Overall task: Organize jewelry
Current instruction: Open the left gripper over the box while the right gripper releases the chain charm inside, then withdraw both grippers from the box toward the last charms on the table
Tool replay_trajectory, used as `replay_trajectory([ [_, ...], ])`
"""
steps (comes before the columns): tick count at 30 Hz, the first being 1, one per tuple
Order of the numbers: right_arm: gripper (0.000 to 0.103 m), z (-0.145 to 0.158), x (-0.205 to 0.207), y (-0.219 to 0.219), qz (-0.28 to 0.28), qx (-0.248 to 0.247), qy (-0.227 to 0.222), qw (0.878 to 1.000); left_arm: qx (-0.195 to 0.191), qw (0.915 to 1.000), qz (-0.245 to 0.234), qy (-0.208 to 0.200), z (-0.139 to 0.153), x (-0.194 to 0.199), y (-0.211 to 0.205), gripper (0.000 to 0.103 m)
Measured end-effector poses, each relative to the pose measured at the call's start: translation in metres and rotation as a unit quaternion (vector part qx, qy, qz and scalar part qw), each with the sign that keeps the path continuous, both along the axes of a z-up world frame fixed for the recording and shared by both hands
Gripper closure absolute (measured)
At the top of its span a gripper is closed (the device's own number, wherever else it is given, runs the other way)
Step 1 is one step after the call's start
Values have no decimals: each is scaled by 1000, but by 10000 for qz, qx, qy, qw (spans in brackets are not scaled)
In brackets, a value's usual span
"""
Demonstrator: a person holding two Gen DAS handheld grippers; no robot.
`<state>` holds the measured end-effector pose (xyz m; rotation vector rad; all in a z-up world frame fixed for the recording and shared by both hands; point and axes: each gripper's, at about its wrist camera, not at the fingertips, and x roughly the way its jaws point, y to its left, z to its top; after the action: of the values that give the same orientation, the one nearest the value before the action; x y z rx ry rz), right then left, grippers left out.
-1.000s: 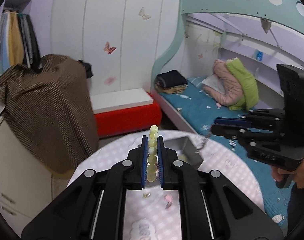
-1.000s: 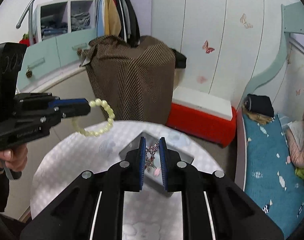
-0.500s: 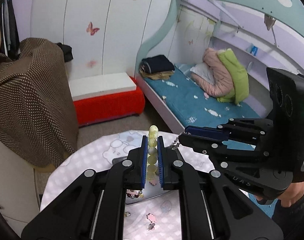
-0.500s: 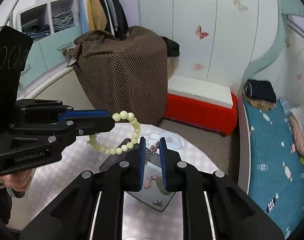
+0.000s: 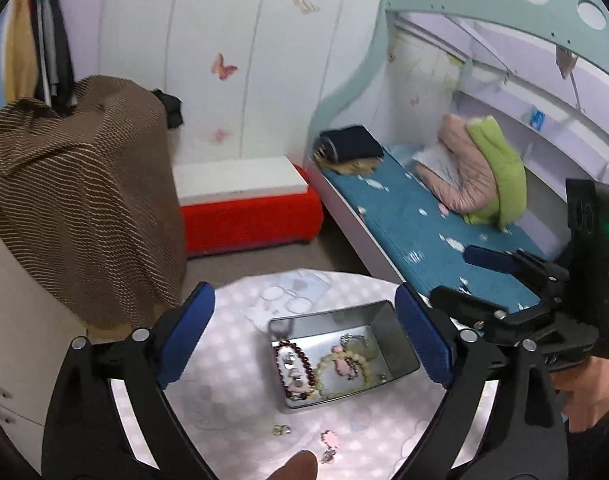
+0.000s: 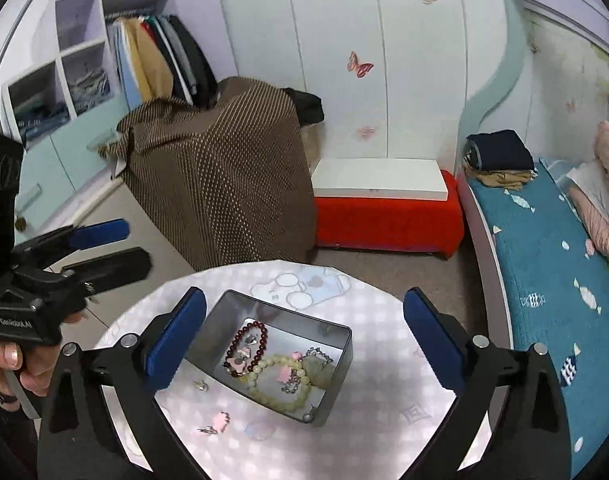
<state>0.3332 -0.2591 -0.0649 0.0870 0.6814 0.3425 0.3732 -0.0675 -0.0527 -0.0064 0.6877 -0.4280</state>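
Now | left claw (image 6: 108, 248) label "GenRobot.AI" | both claws agape | tin (image 6: 336, 364) beneath

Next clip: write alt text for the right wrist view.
An open right gripper hovers over a grey rectangular metal tin holding a pale green bead bracelet and a dark red bead bracelet, on a round pink-checked table. Small pink charms lie outside the tin.

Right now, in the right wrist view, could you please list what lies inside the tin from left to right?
Inside the tin: dark red bracelet → pale green bracelet → silver chain.
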Motion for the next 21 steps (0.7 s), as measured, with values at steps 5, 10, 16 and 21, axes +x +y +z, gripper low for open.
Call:
replay_trajectory([
  [5,8,6,-9,-4,-133,61,-141,9998,103,9990,298,-318,10,-19,14,8],
  [10,8,11,-18,1,-115,37,-238,9996,151,9979,458,-439,13,-32,23,8],
  [16,8,18,-29,7,-119,-21,-334,9994,354,9959,609,-570,9,-48,27,7],
  [21,8,19,-45,12,-199,-86,-421,9989,377,9936,876,-598,2,-62,37,7],
])
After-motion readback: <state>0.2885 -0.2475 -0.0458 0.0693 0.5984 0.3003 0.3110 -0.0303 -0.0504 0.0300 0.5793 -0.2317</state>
